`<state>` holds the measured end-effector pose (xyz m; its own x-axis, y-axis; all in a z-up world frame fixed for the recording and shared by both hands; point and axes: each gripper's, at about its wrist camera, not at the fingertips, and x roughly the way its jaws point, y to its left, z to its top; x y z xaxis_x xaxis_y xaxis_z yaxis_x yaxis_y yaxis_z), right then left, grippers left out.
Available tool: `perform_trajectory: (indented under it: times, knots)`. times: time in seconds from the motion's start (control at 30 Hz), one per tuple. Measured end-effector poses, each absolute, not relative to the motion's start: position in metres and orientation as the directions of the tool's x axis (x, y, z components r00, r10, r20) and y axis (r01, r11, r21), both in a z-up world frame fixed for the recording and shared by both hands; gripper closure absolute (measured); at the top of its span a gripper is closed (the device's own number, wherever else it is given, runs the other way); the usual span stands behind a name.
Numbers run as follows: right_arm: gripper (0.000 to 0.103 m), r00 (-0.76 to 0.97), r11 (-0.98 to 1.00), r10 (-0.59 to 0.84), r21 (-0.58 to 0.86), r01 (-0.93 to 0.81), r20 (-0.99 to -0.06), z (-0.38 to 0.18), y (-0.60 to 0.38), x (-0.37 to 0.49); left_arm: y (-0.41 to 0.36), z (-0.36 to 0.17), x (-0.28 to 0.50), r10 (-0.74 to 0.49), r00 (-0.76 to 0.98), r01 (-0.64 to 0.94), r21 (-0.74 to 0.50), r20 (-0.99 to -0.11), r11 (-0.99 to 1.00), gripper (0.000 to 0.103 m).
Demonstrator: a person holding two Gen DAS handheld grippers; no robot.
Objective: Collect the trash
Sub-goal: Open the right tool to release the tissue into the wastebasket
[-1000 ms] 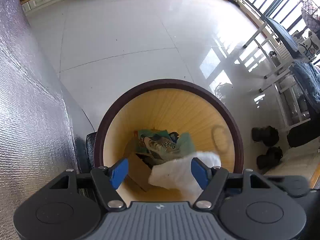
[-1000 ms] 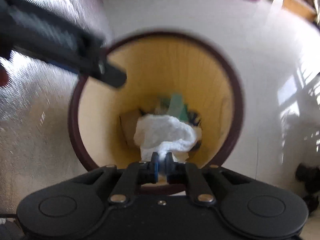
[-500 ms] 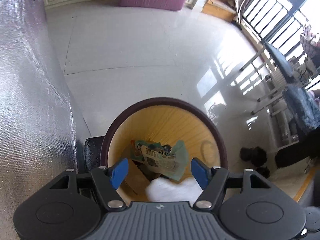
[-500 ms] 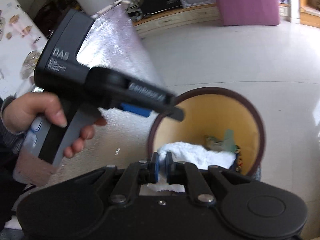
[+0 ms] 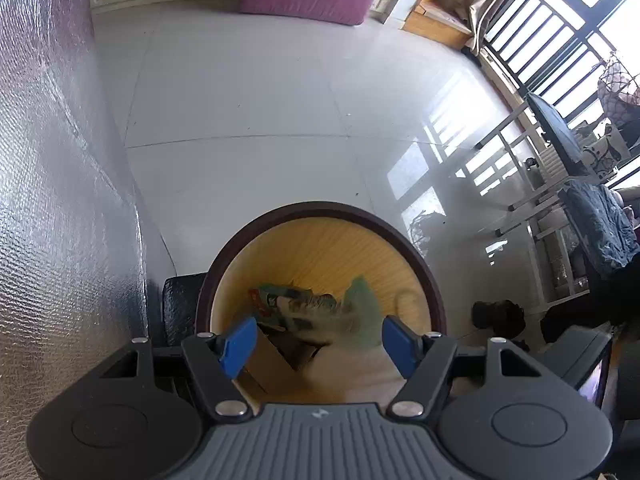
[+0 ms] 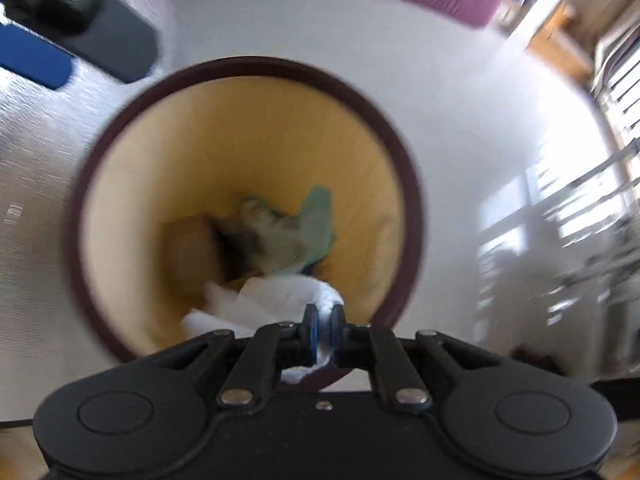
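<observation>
Swung back over the bin (image 6: 404,184) rim, right hand-held gripper (image 6: 323,330) clamps white tissue (image 6: 276,300); left (image 5: 318,346) gapes empty.

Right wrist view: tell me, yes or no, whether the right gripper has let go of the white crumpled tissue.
No, the right gripper is shut on the white crumpled tissue, which hangs over the mouth of the round yellow-lined bin.

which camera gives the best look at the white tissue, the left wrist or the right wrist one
The right wrist view. There the white tissue shows crumpled over the bin, pinched in the right gripper, though blurred. The left wrist view catches only a pale smear of it low between the open left gripper fingers.
</observation>
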<state>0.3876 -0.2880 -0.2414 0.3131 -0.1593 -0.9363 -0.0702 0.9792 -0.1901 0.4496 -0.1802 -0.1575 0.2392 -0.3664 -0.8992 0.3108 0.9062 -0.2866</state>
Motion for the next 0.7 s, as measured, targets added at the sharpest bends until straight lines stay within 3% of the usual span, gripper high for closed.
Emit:
perform_trajectory:
  times: [0.13,0.23,0.33,0.53,0.7]
  knots:
    - [0.096,0.341,0.975,-0.151,-0.196,-0.102,-0.928,-0.246,-0.281,0.390,-0.182,-0.160,0.450,-0.358,0.234,0.315,-0.278,-0.904,0.908,0.033]
    - [0.094,0.308,0.991,-0.021,-0.060,-0.117,-0.951,-0.248,-0.280,0.388,-0.185,-0.164,0.448,-0.343,0.225,0.325,-0.261,-0.912,0.909,0.026]
    - [0.061,0.323,0.998,-0.007,-0.026,-0.056,-0.946,-0.243,-0.289,0.385,-0.187,-0.169,0.447,-0.315,0.228,0.329,-0.231,-0.921,0.915,0.020]
    - [0.051,0.388,0.996,0.058,0.079,0.036,-0.920,-0.215,-0.318,0.361,-0.179,-0.174,0.445,-0.263,0.248,0.302,-0.184,-0.932,0.935,0.010]
    - [0.028,0.415,0.991,0.082,0.117,0.059,-0.906,-0.200,-0.327,0.348,-0.172,-0.175,0.431,-0.239,0.249,0.290,-0.163,-0.939,0.943,0.002]
